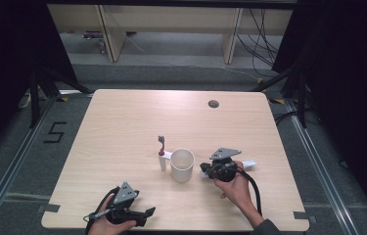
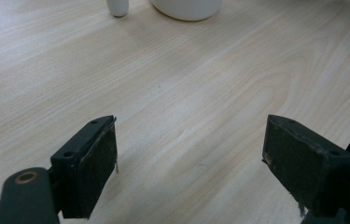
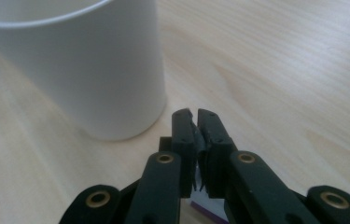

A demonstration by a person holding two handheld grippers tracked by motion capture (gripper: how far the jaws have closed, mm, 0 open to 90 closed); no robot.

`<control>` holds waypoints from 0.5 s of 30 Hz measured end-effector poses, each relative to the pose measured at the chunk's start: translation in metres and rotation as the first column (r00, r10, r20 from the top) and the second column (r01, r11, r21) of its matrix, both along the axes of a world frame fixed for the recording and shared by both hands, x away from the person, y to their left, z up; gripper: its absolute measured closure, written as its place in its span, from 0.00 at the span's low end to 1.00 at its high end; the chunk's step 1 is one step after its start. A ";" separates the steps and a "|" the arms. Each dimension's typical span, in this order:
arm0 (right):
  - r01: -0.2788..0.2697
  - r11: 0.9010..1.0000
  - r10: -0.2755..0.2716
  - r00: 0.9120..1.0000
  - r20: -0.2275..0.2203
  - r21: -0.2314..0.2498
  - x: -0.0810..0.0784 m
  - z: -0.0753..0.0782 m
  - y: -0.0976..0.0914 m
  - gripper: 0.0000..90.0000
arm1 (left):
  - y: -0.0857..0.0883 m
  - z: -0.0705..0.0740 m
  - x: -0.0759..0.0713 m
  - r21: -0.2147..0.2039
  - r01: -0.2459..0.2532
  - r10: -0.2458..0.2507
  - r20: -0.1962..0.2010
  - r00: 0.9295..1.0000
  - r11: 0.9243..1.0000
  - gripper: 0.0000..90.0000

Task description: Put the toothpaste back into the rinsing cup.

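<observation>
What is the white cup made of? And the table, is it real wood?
The white cup looks like matte plastic or maybe glazed ceramic: smooth, plain, thin rim, no strong shine. I can't tell which. The table shows pale wood grain, but it is very flat and even, so it is probably a printed laminate top rather than solid wood.

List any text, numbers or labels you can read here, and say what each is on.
"5": black tape figure on the grey floor, left of the table.
Cup: no print visible.
Toothbrush: no print visible.
</observation>
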State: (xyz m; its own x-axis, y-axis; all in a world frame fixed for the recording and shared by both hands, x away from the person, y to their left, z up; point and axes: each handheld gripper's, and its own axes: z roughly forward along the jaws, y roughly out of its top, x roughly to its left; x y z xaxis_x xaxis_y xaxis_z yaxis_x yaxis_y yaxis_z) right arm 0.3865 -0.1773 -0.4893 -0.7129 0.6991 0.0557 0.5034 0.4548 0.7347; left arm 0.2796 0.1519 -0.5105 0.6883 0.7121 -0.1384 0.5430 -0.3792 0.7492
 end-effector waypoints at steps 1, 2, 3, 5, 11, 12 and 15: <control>-0.011 1.000 0.011 1.000 -0.008 -0.002 -0.004 0.000 -0.001 0.95 | 0.000 0.000 -0.001 0.001 0.001 -0.001 -0.003 1.000 1.000 0.19; -0.010 1.000 0.010 1.000 -0.013 0.006 -0.007 0.000 -0.001 0.95 | 0.000 0.000 -0.001 0.003 0.001 -0.001 -0.001 1.000 1.000 0.19; -0.025 1.000 0.025 1.000 -0.016 0.002 -0.009 0.000 -0.001 0.95 | 0.000 0.000 -0.001 0.003 0.002 -0.002 -0.002 1.000 1.000 0.19; -0.047 0.999 0.047 0.998 -0.039 0.001 -0.016 0.000 -0.001 0.95 | -0.001 0.000 0.000 -0.003 0.000 0.000 -0.001 1.000 1.000 0.20; -0.117 0.993 0.116 0.992 -0.045 -0.026 -0.033 0.001 -0.003 0.95 | -0.001 0.000 0.000 -0.005 -0.002 0.002 -0.006 1.000 1.000 0.20; -0.121 0.992 0.119 0.992 -0.052 -0.034 -0.038 0.001 -0.004 0.95 | 0.000 0.000 -0.001 0.000 0.003 -0.003 -0.006 1.000 1.000 0.20; -0.128 0.991 0.126 0.990 -0.060 -0.032 -0.045 -0.001 -0.006 0.95 | -0.001 0.000 -0.001 0.005 -0.001 0.002 -0.009 1.000 1.000 0.20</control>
